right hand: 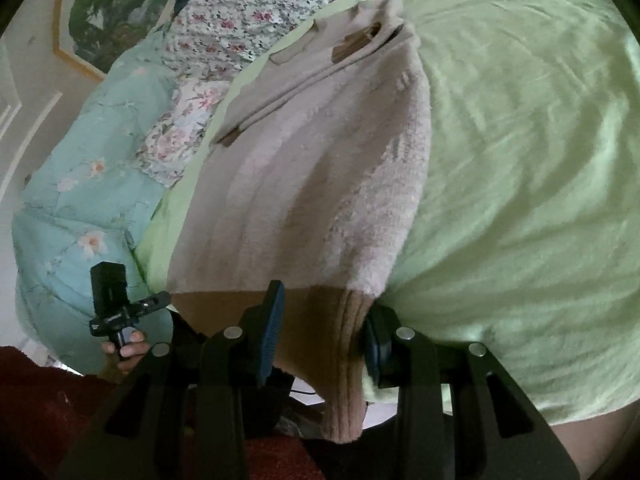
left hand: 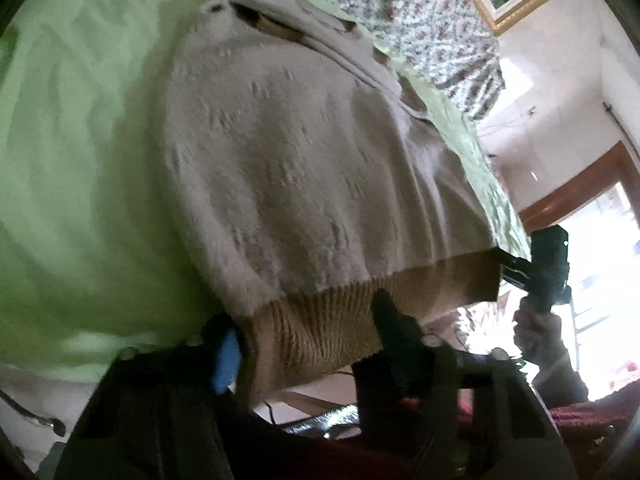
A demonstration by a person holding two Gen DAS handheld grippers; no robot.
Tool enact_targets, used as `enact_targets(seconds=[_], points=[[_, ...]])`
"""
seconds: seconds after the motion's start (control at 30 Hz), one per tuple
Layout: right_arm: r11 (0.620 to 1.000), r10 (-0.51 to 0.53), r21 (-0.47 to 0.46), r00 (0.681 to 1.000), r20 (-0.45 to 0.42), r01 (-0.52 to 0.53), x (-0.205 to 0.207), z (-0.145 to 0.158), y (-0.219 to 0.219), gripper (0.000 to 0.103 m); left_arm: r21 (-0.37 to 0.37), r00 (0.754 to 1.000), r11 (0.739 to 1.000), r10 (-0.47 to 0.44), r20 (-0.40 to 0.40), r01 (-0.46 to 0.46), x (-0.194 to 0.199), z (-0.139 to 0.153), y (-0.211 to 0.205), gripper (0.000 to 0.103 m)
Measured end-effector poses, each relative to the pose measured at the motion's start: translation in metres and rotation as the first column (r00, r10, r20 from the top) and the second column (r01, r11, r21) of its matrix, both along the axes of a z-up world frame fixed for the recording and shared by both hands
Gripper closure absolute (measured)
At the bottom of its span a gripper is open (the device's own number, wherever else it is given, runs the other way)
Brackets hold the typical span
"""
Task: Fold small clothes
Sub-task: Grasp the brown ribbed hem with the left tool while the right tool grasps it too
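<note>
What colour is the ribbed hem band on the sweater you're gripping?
Tan-brown, darker than the beige knit body. The ribbed hem band shows best in the left wrist view.

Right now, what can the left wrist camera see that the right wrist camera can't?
Only the left wrist view shows a brown wooden door frame and bright daylight beside it. Only the right wrist view shows a pale blue flowered quilt. Both show the beige sweater lying on the green sheet, the flowered cloth, a gold picture frame, and each tool with the brown ribbed hem between its fingers: the left tool and the right tool.
</note>
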State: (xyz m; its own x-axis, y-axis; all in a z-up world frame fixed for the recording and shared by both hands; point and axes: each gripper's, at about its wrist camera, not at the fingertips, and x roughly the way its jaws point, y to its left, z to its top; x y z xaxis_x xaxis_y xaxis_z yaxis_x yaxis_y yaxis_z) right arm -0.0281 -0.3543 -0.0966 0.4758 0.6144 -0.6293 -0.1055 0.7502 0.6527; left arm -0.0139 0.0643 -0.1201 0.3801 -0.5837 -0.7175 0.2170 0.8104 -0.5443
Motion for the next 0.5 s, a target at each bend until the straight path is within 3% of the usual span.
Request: enact_targets(seconds=[0.07, 0.1, 0.17, 0.2, 0.23, 0.5], points=[[1.000, 0.013, -0.013, 1.000, 0.004, -0.013, -0.001, 0.000, 0.002, 0.069, 0.006, 1.000, 1.000, -0.020, -0.006, 0.020, -0.001, -0.004, -0.005, 0.060], [0.999, 0.022, -0.025, 1.000, 0.004, -0.022, -0.002, -0.001, 0.001, 0.076, 0.011, 1.000, 1.000, -0.025, -0.004, 0.025, -0.001, -0.005, -0.006, 0.065], [0.997, 0.043, -0.070, 0.999, -0.001, -0.043, -0.002, -0.001, 0.005, 0.090, 0.023, 1.000, 0.999, -0.027, 0.002, 0.027, -0.001, -0.004, -0.004, 0.078], [0.995, 0.051, -0.091, 0.999, -0.004, -0.051, -0.003, -0.001, 0.006, 0.092, 0.028, 1.000, 0.999, -0.025, 0.003, 0.025, -0.001, -0.004, -0.001, 0.093], [0.994, 0.051, -0.093, 0.999, 0.003, -0.051, -0.003, 0.000, 0.005, 0.093, 0.027, 1.000, 0.999, -0.022, -0.002, 0.022, -0.001, -0.005, 0.001, 0.096], [0.998, 0.030, -0.065, 0.998, 0.049, -0.027, -0.013, 0.012, -0.008, 0.095, 0.016, 0.997, 1.000, -0.015, 0.071, 0.014, -0.011, 0.020, 0.009, 0.097]])
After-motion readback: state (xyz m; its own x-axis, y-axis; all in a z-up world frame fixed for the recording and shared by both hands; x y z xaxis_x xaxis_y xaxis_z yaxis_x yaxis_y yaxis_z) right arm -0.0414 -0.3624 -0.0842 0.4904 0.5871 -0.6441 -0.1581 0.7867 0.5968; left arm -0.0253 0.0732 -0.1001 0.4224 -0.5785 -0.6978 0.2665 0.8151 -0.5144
